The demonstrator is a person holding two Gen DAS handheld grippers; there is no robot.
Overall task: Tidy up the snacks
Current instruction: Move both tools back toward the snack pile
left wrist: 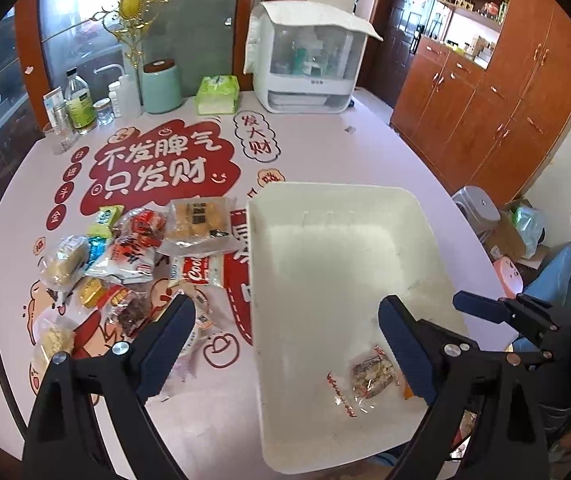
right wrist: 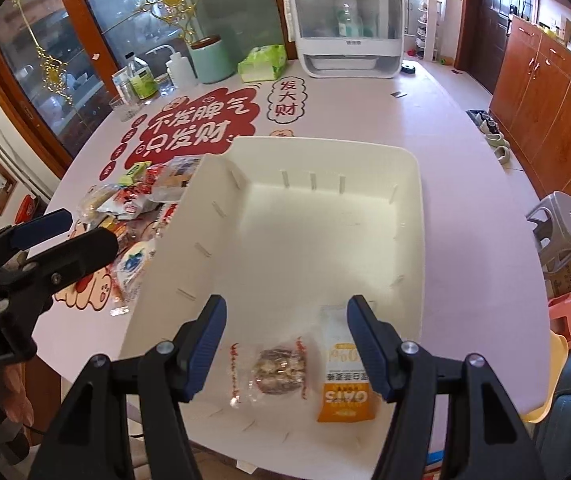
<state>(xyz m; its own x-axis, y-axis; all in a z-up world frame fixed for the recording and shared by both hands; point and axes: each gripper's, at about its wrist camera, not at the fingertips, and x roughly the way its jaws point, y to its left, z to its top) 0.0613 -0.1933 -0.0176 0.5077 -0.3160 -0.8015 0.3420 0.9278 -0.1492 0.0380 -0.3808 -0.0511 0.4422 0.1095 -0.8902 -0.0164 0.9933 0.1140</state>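
A white bin point(left wrist: 325, 189) point(right wrist: 317, 142) stands on the printed table. Inside it, near the front, lie a clear-wrapped brown snack point(left wrist: 371, 376) point(right wrist: 281, 368) and an orange oats packet point(right wrist: 345, 376). My right gripper point(right wrist: 287, 344) hangs open just above these two, its pads touching neither. A pile of several wrapped snacks point(left wrist: 133, 256) point(right wrist: 133, 200) lies left of the bin. My left gripper point(left wrist: 289, 344) point(right wrist: 89, 229) is open and empty, hovering over the bin's left wall between the pile and the bin. One of the right gripper's fingers point(left wrist: 477, 306) shows at the bin's right edge.
At the table's back stand a white box with a clear window point(left wrist: 309, 64), a green tissue pack point(left wrist: 217, 94), a mint canister point(left wrist: 161, 86) and several bottles point(left wrist: 81, 104). Wooden cabinets point(left wrist: 485, 100) and plastic stools point(right wrist: 557, 224) are to the right.
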